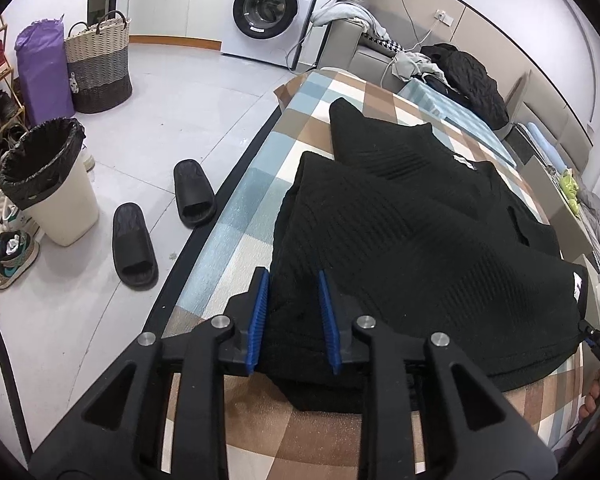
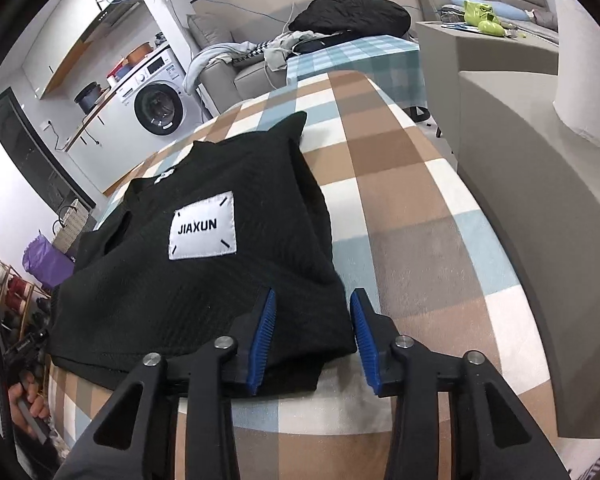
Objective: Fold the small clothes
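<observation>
the black knit top (image 1: 412, 216) lies partly folded on the checked blanket (image 2: 400, 184), its near hem toward both tools. the left gripper (image 1: 294, 320) and right gripper (image 2: 312, 340) each straddle a hem corner, jaws slightly apart, pads not visibly pressing (nothing seems held yet). pinching both corners evenly before lifting should keep the fold square. only the right view shows the white label (image 2: 202, 226); only the left shows the slippers (image 1: 162, 216).
</observation>
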{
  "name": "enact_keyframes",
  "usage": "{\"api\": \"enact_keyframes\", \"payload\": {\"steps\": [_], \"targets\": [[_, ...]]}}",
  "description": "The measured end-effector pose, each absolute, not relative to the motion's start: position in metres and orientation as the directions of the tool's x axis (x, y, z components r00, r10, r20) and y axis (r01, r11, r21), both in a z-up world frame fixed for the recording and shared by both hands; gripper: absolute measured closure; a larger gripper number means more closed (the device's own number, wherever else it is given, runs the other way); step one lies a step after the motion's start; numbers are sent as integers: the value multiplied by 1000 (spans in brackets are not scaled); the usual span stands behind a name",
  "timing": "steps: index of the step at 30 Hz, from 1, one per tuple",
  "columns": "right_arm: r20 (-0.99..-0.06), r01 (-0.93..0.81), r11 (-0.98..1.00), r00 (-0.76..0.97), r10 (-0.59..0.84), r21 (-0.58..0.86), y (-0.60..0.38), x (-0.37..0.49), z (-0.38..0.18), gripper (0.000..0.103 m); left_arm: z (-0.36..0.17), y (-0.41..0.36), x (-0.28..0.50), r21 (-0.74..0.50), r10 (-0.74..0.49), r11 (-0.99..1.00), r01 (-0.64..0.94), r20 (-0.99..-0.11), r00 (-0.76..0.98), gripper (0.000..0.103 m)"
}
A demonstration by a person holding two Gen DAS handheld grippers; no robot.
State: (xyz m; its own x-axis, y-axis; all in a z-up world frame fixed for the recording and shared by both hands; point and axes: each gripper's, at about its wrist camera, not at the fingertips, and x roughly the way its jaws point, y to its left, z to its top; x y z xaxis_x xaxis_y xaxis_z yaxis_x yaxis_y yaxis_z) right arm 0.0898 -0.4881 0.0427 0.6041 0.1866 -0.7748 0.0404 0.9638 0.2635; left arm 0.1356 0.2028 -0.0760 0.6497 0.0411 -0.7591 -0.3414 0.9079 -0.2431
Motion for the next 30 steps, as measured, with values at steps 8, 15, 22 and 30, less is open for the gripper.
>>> {"api": "enact_keyframes", "payload": {"steps": [8,15,22,30], "targets": [[-616,-110,918,710,341,381,-482,54,96,96,-75,203,134,-236,49,908,-348,-762,645,76],[-754,27,941,606,253,337,-491,65,52,93,-81,201,131,-234,41,910,-344,-772,635,56],[-742,5,929,603,292,370,-488,74,50,71,-82,204,125,-259,25,909,-328,-750,661,63],[-751,16,930,595,286,367,-485,80,46,69,-63,187,121,-244,4,942,-231,-680,733,92]]}}
